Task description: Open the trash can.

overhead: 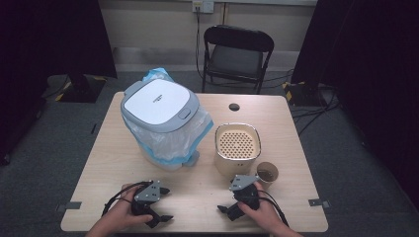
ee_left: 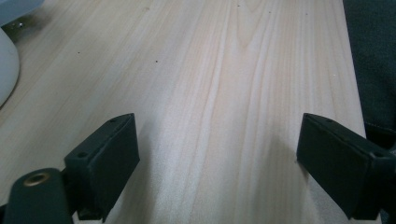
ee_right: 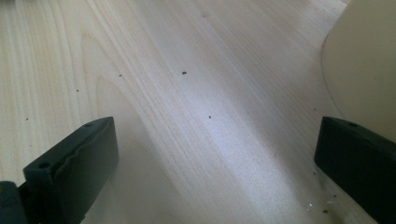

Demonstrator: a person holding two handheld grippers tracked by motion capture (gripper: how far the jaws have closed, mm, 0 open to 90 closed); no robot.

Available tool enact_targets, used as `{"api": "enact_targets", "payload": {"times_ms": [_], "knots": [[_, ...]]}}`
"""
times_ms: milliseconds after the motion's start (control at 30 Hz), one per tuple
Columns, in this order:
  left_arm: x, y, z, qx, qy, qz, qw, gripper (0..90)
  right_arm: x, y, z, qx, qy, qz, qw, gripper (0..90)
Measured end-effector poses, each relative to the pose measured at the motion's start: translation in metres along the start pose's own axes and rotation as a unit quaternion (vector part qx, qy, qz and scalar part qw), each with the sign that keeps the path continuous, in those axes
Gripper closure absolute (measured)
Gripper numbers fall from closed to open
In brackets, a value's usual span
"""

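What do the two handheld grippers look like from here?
The left gripper and right gripper are both black two-jaw tools, each topped by a grey three-cornered plate with a black cable trailing back. The jaws are blocky, with small screw holes. No sleeves show.

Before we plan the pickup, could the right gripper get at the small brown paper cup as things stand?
Probably yes: the right gripper is open and empty, and the small brown paper cup stands close beyond that hand, beside the cream perforated-top container, unobstructed.

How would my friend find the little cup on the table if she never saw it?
Start at the big grey-and-white lidded bin with its blue-edged plastic liner on the light wooden table. To its right stands a cream square container with a perforated top. The small brown paper cup sits at that container's near right corner, the only round, open-topped, brown thing there.
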State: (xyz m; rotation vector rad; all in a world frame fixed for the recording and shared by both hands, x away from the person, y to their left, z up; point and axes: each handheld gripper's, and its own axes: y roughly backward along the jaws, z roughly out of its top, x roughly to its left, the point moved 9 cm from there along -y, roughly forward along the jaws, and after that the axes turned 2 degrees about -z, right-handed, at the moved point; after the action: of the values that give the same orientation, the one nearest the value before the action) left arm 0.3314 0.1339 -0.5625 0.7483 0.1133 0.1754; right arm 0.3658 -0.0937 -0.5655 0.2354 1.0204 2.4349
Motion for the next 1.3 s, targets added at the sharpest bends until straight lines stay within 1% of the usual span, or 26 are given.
{"api": "enact_targets", "payload": {"times_ms": [100,167,200,267,300,367,400,500,533,567,600,633,667,700,733,767,800,833,967,1000,1067,1100,1167,1200,1233,1300], "knots": [[-0.002,-0.002,0.0,0.002,-0.005,-0.007,1.0,7.4,0.0,0.001,0.0,0.001,0.002,0.006,1.0,0.0],[-0.003,-0.003,0.0,0.008,-0.012,-0.011,0.9998,0.9,-0.002,0.003,0.0,0.011,0.005,0.011,0.9999,5.0],[-0.004,-0.004,0.0,0.016,-0.014,-0.011,0.9997,0.9,-0.002,0.003,0.0,0.011,0.005,0.011,0.9999,5.0],[-0.004,-0.004,0.0,0.015,-0.013,-0.009,0.9998,0.0,-0.001,0.008,0.003,0.014,-0.006,0.027,0.9995,19.6],[-0.004,-0.004,0.0,0.015,-0.013,-0.009,0.9998,0.0,0.0,0.014,0.007,0.018,-0.015,0.043,0.9988,14.2],[-0.004,-0.004,0.0,0.015,-0.013,-0.009,0.9998,0.0,0.0,0.017,0.01,0.016,-0.015,0.04,0.9989,13.9],[-0.004,-0.004,0.0,0.015,-0.013,-0.009,0.9998,0.0,0.001,0.021,0.013,0.016,-0.011,0.041,0.999,17.4],[-0.004,-0.004,0.0,0.015,-0.013,-0.009,0.9998,0.0,0.005,0.031,0.026,0.009,-0.004,0.054,0.9985,15.4],[-0.004,-0.004,0.0,0.015,-0.013,-0.009,0.9998,0.0,0.007,0.038,0.036,0.011,0.009,0.053,0.9985,16.4],[-0.004,-0.004,0.0,0.015,-0.013,-0.009,0.9998,0.0,0.007,0.038,0.036,0.011,0.009,0.053,0.9985,16.4],[-0.004,-0.004,0.0,0.015,-0.013,-0.009,0.9998,0.0,0.009,0.047,0.047,0.004,0.014,0.053,0.9985,16.4],[-0.004,-0.004,0.0,0.015,-0.013,-0.009,0.9998,0.0,0.009,0.047,0.047,0.004,0.014,0.053,0.9985,16.4],[-0.004,-0.004,0.0,0.015,-0.013,-0.009,0.9998,0.0,0.011,0.054,0.057,0.004,0.013,0.062,0.998,16.3],[-0.004,-0.004,0.0,0.015,-0.013,-0.009,0.9998,0.0,0.011,0.054,0.057,0.004,0.013,0.062,0.998,16.3],[-0.004,-0.004,0.0,0.015,-0.013,-0.009,0.9998,0.0,0.012,0.062,0.068,0.001,0.021,0.062,0.9979,16.5],[-0.004,-0.004,0.0,0.015,-0.013,-0.009,0.9998,0.0,0.012,0.062,0.068,0.001,0.021,0.062,0.9979,16.5],[-0.004,-0.004,0.0,0.015,-0.013,-0.009,0.9998,0.0,0.012,0.068,0.078,0.002,0.029,0.06,0.9978,16.5],[-0.004,-0.004,0.0,0.015,-0.013,-0.009,0.9998,0.0,0.012,0.068,0.078,0.002,0.029,0.06,0.9978,16.5],[-0.004,-0.004,0.0,0.015,-0.012,-0.009,0.9998,0.0,0.013,0.078,0.096,0.003,0.032,0.067,0.9972,16.5],[-0.004,-0.004,0.0,0.015,-0.013,-0.009,0.9998,0.0,0.013,0.08,0.101,0.002,0.036,0.068,0.997,16.5],[-0.004,-0.004,0.0,0.015,-0.013,-0.009,0.9998,0.0,0.012,0.082,0.107,0.012,0.044,0.067,0.9967,16.5],[-0.004,-0.004,0.0,0.015,-0.013,-0.009,0.9998,0.0,0.011,0.084,0.114,0.013,0.046,0.07,0.9964,16.5],[-0.004,-0.004,0.0,0.016,-0.013,-0.009,0.9998,0.0,0.01,0.085,0.118,0.013,0.048,0.072,0.9962,16.5],[-0.004,-0.004,0.0,0.016,-0.013,-0.009,0.9998,0.0,0.009,0.087,0.126,0.011,0.053,0.073,0.9959,16.5],[-0.004,-0.004,0.0,0.016,-0.013,-0.009,0.9998,0.0,0.009,0.087,0.126,0.011,0.053,0.073,0.9959,16.5],[-0.004,-0.004,0.0,0.015,-0.013,-0.009,0.9998,0.0,0.008,0.091,0.139,0.009,0.064,0.072,0.9953,16.5]]}}
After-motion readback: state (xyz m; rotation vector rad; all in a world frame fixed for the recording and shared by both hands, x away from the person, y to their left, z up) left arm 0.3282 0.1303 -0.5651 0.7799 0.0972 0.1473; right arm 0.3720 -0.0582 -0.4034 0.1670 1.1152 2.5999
